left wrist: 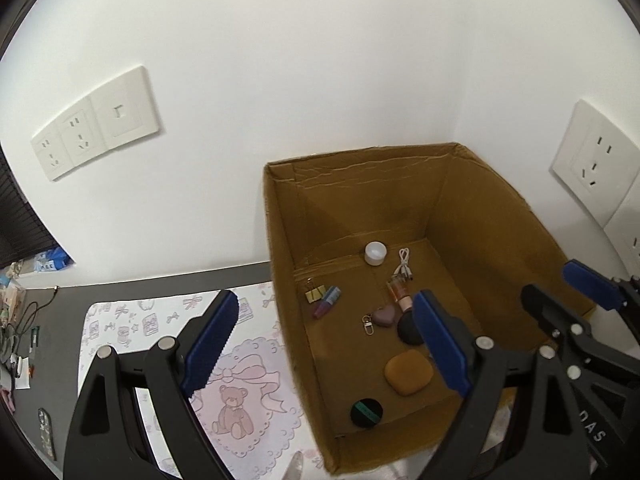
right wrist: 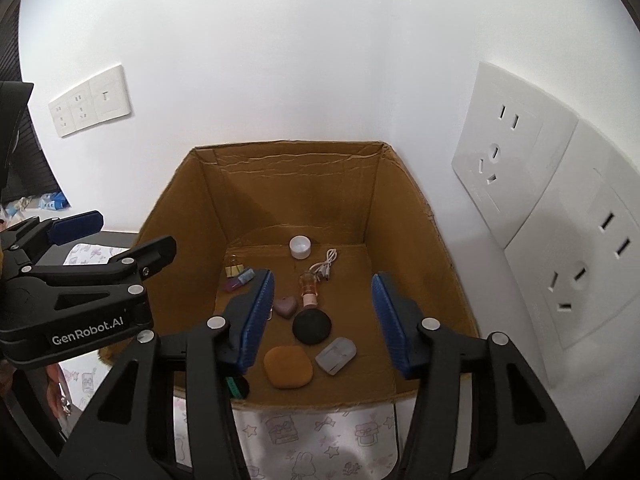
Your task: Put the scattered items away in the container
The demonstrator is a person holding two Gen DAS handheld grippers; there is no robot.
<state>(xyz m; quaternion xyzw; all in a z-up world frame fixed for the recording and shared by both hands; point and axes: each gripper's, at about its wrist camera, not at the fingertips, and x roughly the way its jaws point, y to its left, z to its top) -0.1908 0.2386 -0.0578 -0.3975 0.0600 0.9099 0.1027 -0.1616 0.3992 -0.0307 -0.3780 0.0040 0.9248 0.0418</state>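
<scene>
An open cardboard box [left wrist: 472,208] [right wrist: 404,216] stands against the wall corner. On its floor lie a white round jar [right wrist: 300,247], a white cable [right wrist: 325,264], a small pink bottle [right wrist: 309,290], a yellow binder clip [left wrist: 315,293], a heart keychain [right wrist: 285,305], a black puff [right wrist: 312,327], an orange pad [right wrist: 287,366], a grey-white case [right wrist: 336,355] and a black disc with a green band [left wrist: 366,412]. My left gripper [left wrist: 325,298] hangs open over the box's left wall, holding nothing. My right gripper [right wrist: 322,278] is open above the box, empty.
A patterned mat with a teddy bear print [left wrist: 236,400] covers the dark table [left wrist: 64,320] left of and in front of the box. Wall sockets [left wrist: 96,124] [right wrist: 516,152] sit on both walls. Cables and small clutter [left wrist: 16,336] lie at the far left.
</scene>
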